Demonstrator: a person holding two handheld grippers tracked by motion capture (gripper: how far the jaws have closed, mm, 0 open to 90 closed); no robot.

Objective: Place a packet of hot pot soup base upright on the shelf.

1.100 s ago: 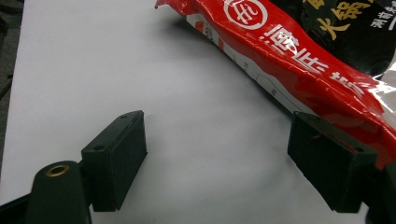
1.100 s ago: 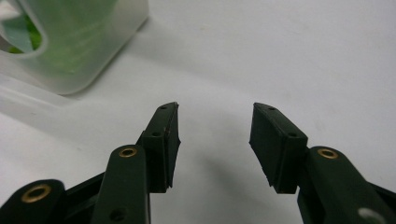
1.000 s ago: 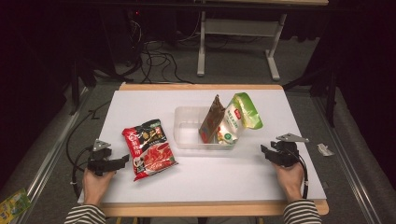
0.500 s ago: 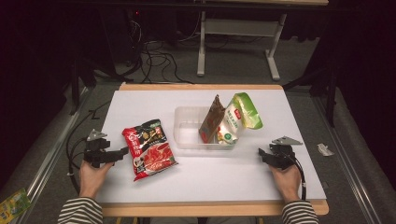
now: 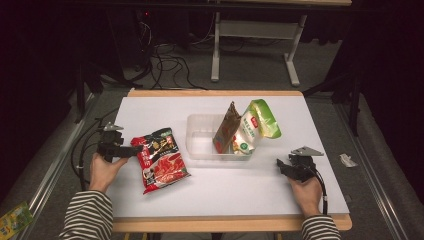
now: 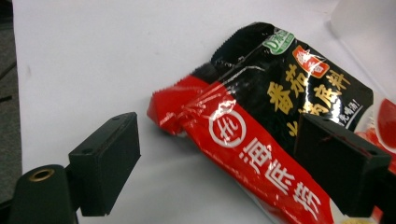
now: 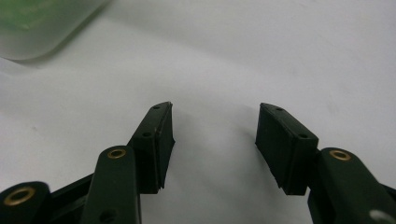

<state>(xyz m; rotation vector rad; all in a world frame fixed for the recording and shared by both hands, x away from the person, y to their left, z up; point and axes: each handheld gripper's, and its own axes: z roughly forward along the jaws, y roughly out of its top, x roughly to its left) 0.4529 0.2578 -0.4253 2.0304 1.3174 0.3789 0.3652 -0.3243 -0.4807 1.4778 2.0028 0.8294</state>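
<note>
- The left tongs (image 5: pixel 131 149) stand wide open at the left of the high view, gripping nothing. In the left gripper view, one jaw sits over bare table (image 6: pixel 93 70) at lower left; the other stands in front of the red-and-black packet (image 6: pixel 261 140) at lower right.
- That packet (image 5: pixel 159 159) lies flat at centre left of the high view, apart from the clear tub (image 5: pixel 197 142).
- For a sound grip, the person would do best to bracket the crimped end, lower until both pads flank it, then close firmly so the slick film cannot slide.
- The right tongs (image 7: pixel 214 140) at lower right rest fairly open and empty, their jaws having just been widening.
- Further up the frame, the tub holds a brown pouch (image 5: pixel 226 127) and a green-and-white bag (image 5: pixel 255 127) leaning at its right end; the free left end looks the better spot for the packet.
</note>
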